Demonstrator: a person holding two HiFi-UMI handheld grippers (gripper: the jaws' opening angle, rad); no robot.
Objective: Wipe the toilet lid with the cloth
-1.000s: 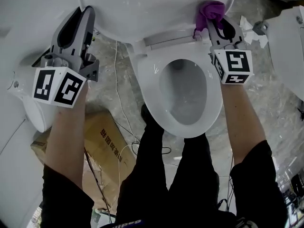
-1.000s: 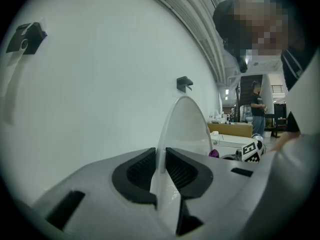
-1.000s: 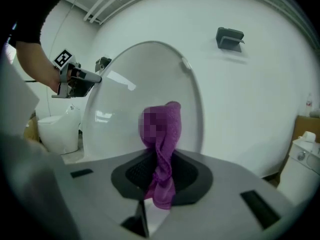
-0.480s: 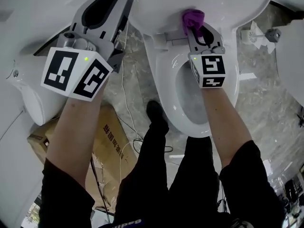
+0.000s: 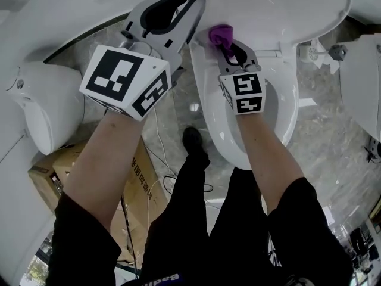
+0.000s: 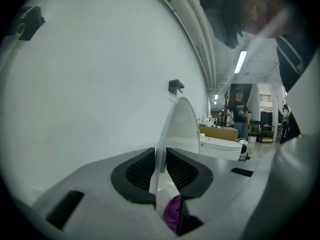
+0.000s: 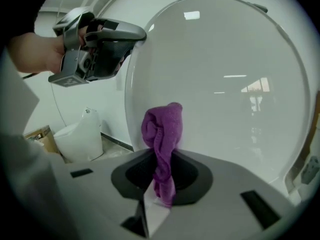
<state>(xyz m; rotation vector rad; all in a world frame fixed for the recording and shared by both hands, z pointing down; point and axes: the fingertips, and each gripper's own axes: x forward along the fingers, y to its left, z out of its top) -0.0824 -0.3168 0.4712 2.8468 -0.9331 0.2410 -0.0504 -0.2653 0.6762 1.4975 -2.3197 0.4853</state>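
Note:
The white toilet lid point(image 5: 268, 5) stands raised, its inner face broad in the right gripper view point(image 7: 225, 84). My left gripper point(image 5: 193, 2) is shut on the lid's left edge, which runs edge-on between its jaws point(image 6: 175, 129). My right gripper point(image 5: 225, 45) is shut on a purple cloth point(image 5: 219, 34). The cloth's bunched top point(image 7: 162, 129) is held up against the lower left of the lid's face, close beside the left gripper point(image 7: 100, 44). A bit of the cloth point(image 6: 172, 211) also shows low in the left gripper view. The seat point(image 5: 286, 118) lies down below.
A second white toilet point(image 5: 44, 112) stands at the left, with a cardboard box point(image 5: 128, 183) and loose cables point(image 5: 156, 142) on the marble floor beside it. Another white fixture point(image 5: 366, 82) is at the right. The person's legs point(image 5: 190, 207) stand before the bowl.
My right gripper has carried the purple cloth leftward across the lid's face, from its right side to near the left edge. The left gripper has kept its hold on the lid's edge.

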